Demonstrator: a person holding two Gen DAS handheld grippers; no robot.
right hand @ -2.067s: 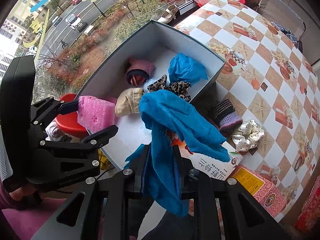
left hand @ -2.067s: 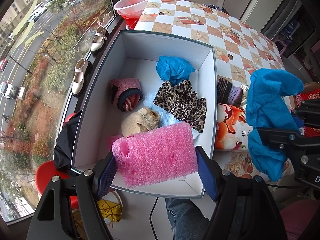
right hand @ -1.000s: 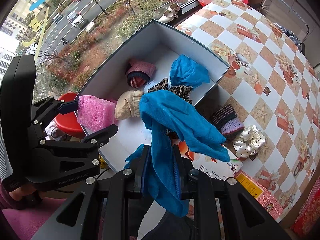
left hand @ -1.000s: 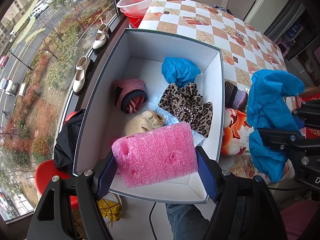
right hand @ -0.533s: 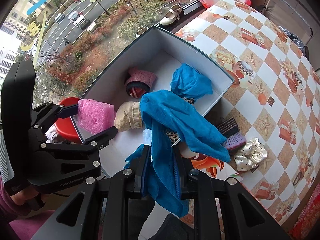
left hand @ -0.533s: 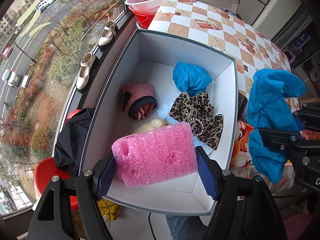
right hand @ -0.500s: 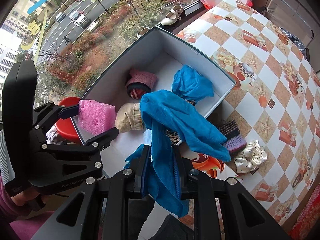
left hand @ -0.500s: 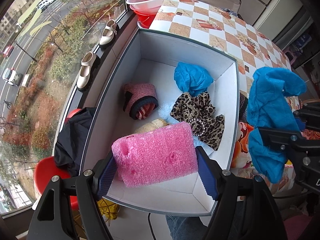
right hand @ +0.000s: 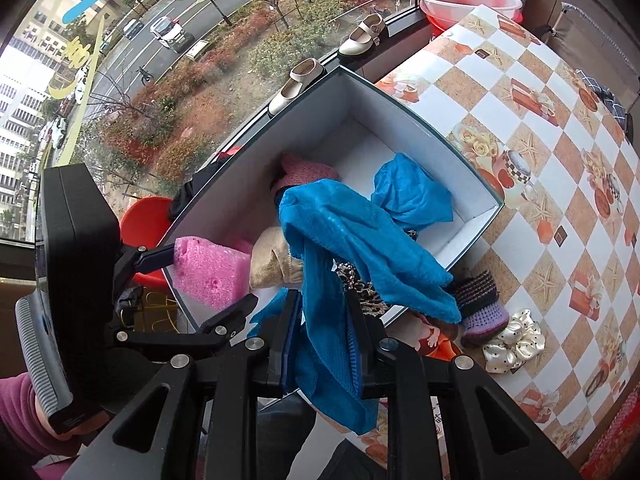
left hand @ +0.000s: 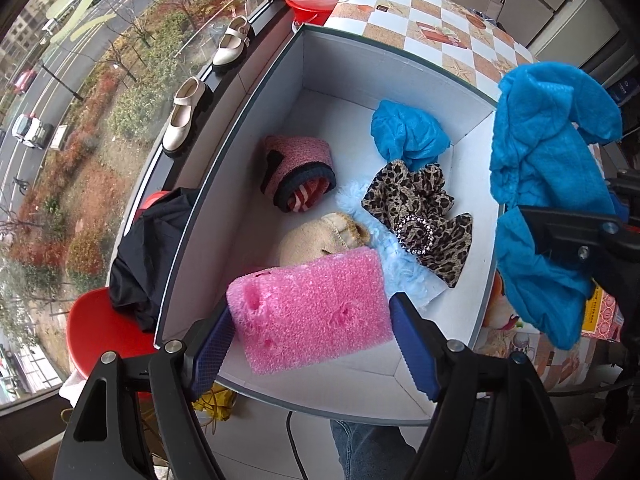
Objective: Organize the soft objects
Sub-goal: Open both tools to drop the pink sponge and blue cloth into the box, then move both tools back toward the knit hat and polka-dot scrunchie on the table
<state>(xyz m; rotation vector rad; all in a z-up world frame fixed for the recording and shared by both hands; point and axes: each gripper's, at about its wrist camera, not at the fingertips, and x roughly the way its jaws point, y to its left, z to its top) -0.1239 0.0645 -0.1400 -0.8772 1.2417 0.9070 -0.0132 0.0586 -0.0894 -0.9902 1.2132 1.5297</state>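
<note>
Shoes: two cream strapped shoes (left hand: 208, 86) stand on the window sill.
Basin: pale pink plastic basin (right hand: 468, 0) sits on a red one at the worktop's far end.
Worktop: checkered orange-and-white patterned cloth (right hand: 560, 128).
Chair: red plastic chair (left hand: 100, 328) carries a black garment (left hand: 152, 252).

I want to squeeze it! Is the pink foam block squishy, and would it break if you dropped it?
Probably squishy: the pink foam is bubbly and already dented with small pits. It looks light, since the left gripper holds it up by its ends alone. Dropped into the box onto soft things, it likely wouldn't break.
</note>
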